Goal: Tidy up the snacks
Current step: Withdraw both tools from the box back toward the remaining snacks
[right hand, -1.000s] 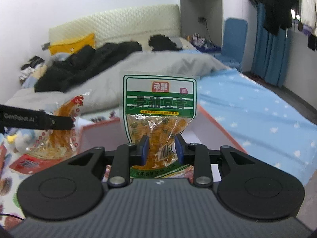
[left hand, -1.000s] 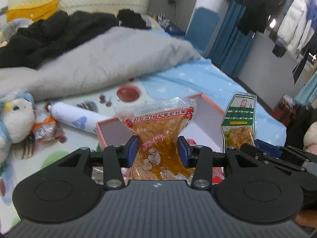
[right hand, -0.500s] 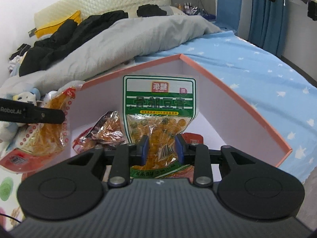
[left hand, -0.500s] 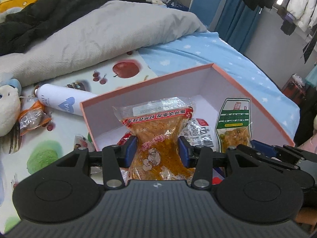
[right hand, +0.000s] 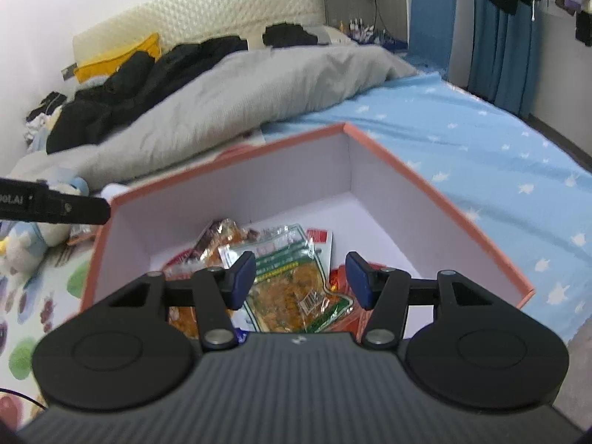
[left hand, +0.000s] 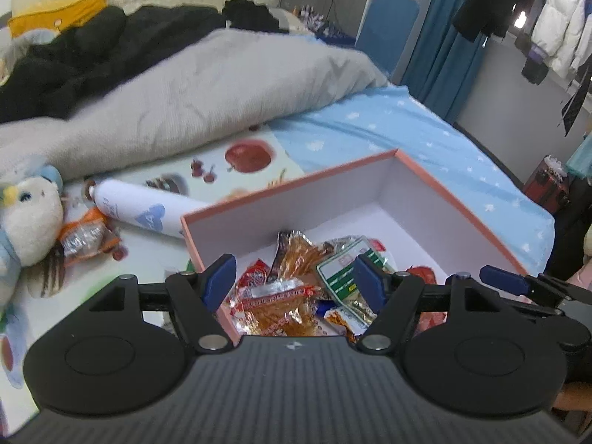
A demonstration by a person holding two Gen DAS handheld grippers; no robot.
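Note:
A pink-rimmed box (left hand: 462,211) (right hand: 436,199) with white inner walls sits on the bed and holds several snack packets. My left gripper (left hand: 294,283) hovers over its near corner, jaws opening, pads touching nothing. Below it in the box lies the orange packet with a red band (left hand: 281,303). My right gripper (right hand: 300,277) is above the box too, its jaws opening, with nothing pressed between its pads. The green-and-white packet (right hand: 292,281) (left hand: 344,277) lies loose in the box beneath it. The left gripper's finger (right hand: 55,207) shows at the left of the right wrist view.
Left of the box on a fruit-print mat lie a white tube (left hand: 140,211), an orange wrapped snack (left hand: 85,236) and a plush bird (left hand: 26,218). A grey duvet (left hand: 203,92) and dark clothes (left hand: 92,51) lie behind. A blue star sheet (right hand: 499,148) covers the right.
Both grippers came down over the box and their jaws spread apart. The orange packet left the left gripper and the green-and-white packet left the right one; both now lie in the box.

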